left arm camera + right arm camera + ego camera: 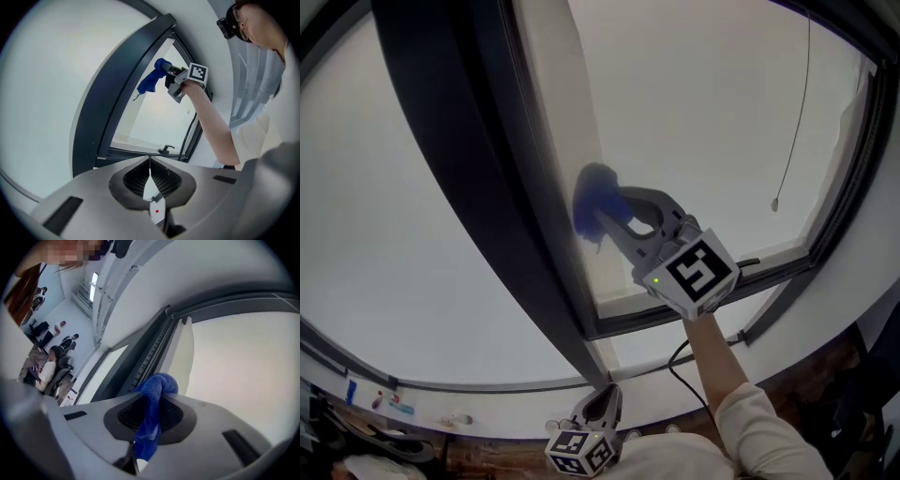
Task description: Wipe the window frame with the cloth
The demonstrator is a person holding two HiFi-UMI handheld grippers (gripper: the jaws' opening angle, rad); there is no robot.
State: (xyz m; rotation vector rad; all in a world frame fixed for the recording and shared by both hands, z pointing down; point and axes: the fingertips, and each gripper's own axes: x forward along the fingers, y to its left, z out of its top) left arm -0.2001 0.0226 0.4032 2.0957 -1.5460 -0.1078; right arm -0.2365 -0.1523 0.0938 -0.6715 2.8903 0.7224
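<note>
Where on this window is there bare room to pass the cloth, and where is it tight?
Bare: the glass between the cloth and the hanging cord, down to the bottom rail. Tight: where the right gripper holds the cloth beside the dark frame post.

The bunched blue cloth (595, 208) lies against the pale inner edge of the dark window frame (464, 150).

- Cloth (595, 204): between the right gripper's (614, 217) jaws, at the frame's (487, 178) inner edge.
- Frame: upright bar, left of the pane (712, 122).
- Left gripper (602, 405): below the frame's foot, well apart from the right gripper.
- Cord (797, 112): hanging before the pane, right of the right gripper.
</note>
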